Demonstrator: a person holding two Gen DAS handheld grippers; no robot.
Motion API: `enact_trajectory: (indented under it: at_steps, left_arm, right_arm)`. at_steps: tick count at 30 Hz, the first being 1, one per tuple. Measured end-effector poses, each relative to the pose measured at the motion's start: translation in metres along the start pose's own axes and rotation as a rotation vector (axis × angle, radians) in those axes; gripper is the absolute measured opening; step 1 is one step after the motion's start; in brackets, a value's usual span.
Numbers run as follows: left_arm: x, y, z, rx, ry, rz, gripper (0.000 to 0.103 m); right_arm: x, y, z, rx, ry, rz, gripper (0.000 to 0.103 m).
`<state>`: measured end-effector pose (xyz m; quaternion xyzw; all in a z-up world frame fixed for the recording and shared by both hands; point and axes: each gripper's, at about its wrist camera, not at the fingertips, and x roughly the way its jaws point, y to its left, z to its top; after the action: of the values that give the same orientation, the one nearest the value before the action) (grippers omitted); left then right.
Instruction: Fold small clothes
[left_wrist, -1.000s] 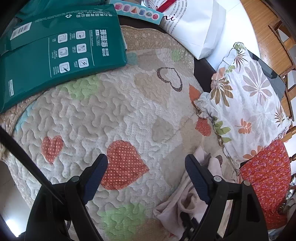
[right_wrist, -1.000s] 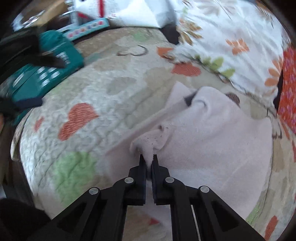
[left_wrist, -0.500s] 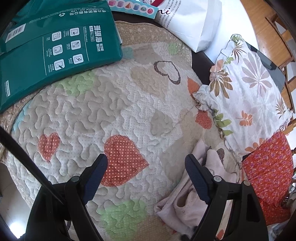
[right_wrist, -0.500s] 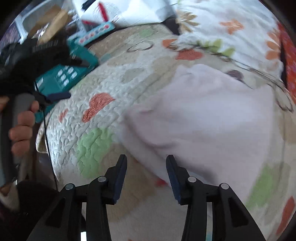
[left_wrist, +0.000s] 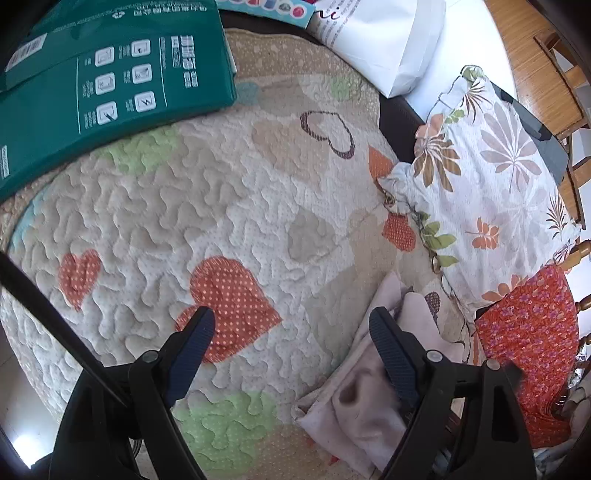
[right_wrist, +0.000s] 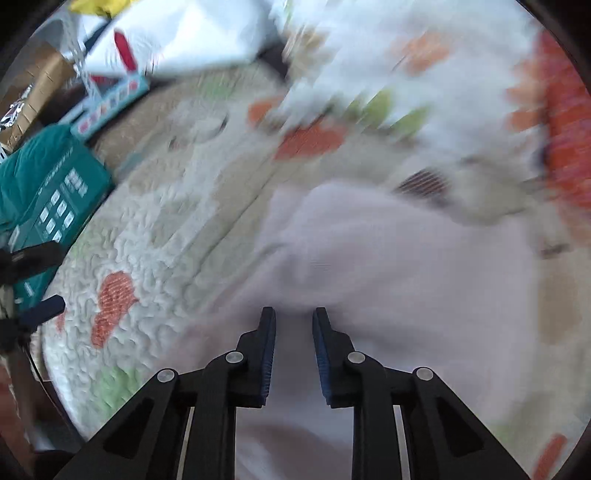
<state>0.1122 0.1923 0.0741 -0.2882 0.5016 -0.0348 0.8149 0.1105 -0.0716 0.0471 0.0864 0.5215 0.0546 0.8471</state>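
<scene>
Right wrist: we see soft pale-pink garment (right_wrist: 388, 266) bunched ahead of right tongs (right_wrist: 294, 319), jaws narrower than before, gripping nothing; left tongs (left_wrist: 291, 325) spread wide over bumpy quilt (left_wrist: 184, 206).

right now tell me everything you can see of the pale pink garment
The pale pink garment is a small piece of soft, thin-looking cloth, lying loosely folded and rumpled on the quilted heart-print cover, near the floral pillow. A darker opening shows among its folds. The right hand-held gripper sits just over it with jaws parted, not clamping it. The right wrist view is blurred, so finer detail is unclear.
</scene>
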Motion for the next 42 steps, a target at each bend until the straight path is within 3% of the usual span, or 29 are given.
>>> enact_trajectory:
  at_steps: [1,5,8,12,14,18,19,20,21,22,23,27,33,38,42]
  left_arm:
    - [-0.001,0.001,0.001,0.003,-0.005,0.006,0.084]
    - [0.002,0.002,0.003,0.020,0.011,0.011,0.084]
    - [0.003,-0.002,0.002,0.045,0.013,0.011,0.084]
    - [0.019,-0.009,-0.006,0.069,0.077,-0.020,0.084]
    - [0.036,-0.014,-0.017,0.073,0.160,-0.045,0.084]
    - [0.059,-0.035,-0.043,0.150,0.236,-0.038,0.084]
    - [0.063,-0.044,-0.051,0.203,0.234,-0.030,0.082]
    - [0.065,-0.049,-0.057,0.237,0.233,-0.024,0.072]
    - [0.069,-0.057,-0.064,0.286,0.240,-0.014,0.053]
    - [0.072,-0.060,-0.069,0.316,0.253,-0.006,0.040]
    - [0.080,-0.065,-0.075,0.357,0.287,0.005,0.017]
    - [0.074,-0.064,-0.084,0.403,0.294,0.006,0.011]
    - [0.064,-0.025,-0.081,0.273,0.352,-0.087,0.009]
    - [0.063,-0.036,-0.089,0.303,0.338,-0.061,0.009]
    - [0.069,-0.047,-0.098,0.354,0.337,-0.013,0.009]
  right_arm:
    - [0.017,0.006,0.007,0.008,0.038,0.023,0.025]
    - [0.027,0.019,0.020,-0.001,0.055,0.091,0.029]
    - [0.007,0.007,0.021,0.049,0.005,0.162,0.029]
    - [-0.022,-0.024,0.016,0.129,-0.076,0.070,0.030]
    - [-0.035,-0.048,0.009,0.165,-0.084,-0.001,0.031]
    - [-0.055,-0.077,-0.011,0.219,-0.085,-0.002,0.032]
    - [-0.060,-0.083,-0.016,0.224,-0.081,-0.007,0.033]
    - [-0.064,-0.087,-0.023,0.226,-0.077,-0.016,0.035]
    - [-0.067,-0.089,-0.030,0.224,-0.073,-0.021,0.035]
    - [-0.069,-0.091,-0.034,0.222,-0.069,-0.023,0.035]
    - [-0.070,-0.093,-0.036,0.221,-0.066,-0.025,0.035]
    - [-0.077,-0.088,-0.047,0.180,-0.070,-0.054,0.035]
    - [-0.088,-0.068,-0.042,0.101,-0.092,-0.046,0.044]
    - [-0.061,-0.037,0.001,0.046,-0.096,-0.053,0.046]
    - [-0.017,-0.014,0.045,0.013,-0.039,-0.101,0.048]
